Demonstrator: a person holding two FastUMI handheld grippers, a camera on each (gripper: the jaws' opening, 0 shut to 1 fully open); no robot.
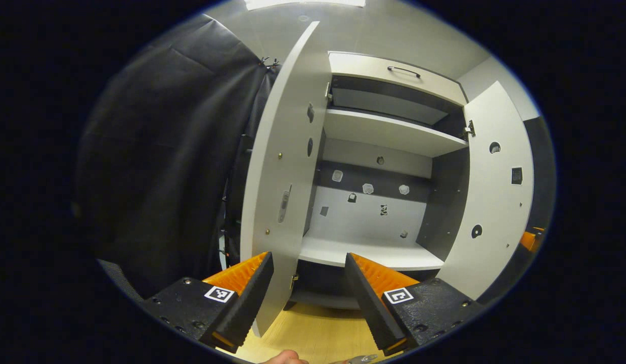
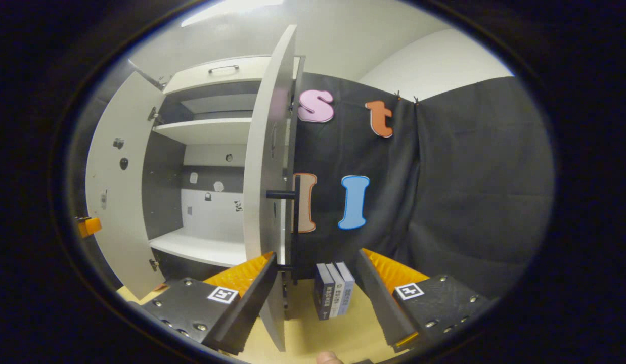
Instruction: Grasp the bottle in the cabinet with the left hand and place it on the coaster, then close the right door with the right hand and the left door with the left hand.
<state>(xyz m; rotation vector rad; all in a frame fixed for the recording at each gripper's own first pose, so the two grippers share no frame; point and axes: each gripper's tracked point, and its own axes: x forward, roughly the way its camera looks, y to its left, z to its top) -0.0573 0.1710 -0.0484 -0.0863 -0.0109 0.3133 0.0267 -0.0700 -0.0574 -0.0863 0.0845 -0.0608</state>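
Both cabinet doors stand open and the cabinet (image 1: pixel 378 202) interior holds no bottle that I can see on its shelves; bottle and coaster lie outside both views, so I cannot place them and cannot confirm the set-down. Judgement: the placing step looks done and the door-closing step is in hand, right door first. Left gripper (image 1: pixel 309 283): jaws apart, nothing between them, aimed at the lower shelf (image 1: pixel 373 253) with the left door (image 1: pixel 280 202) edge-on just beside its left finger. Right gripper (image 2: pixel 317 285): jaws apart, empty, facing the outer edge of the right door (image 2: pixel 265 177); that door's bar handle (image 2: pixel 295 212) sits on its far face, just above the gripper. Next move, as I judge it: bring the right gripper against the door's outer face or handle and swing it toward the cabinet without snagging the books (image 2: pixel 333 296) on the desk (image 2: pixel 313 338) close by; the left door then follows with the left gripper. Count: two doors, both open; one drawer (image 1: pixel 394 76) on top with one handle; two shelves visible inside; three upright books; two grippers. The far gripper shows as a small piece at the frame edge in each view (image 1: pixel 531 238).
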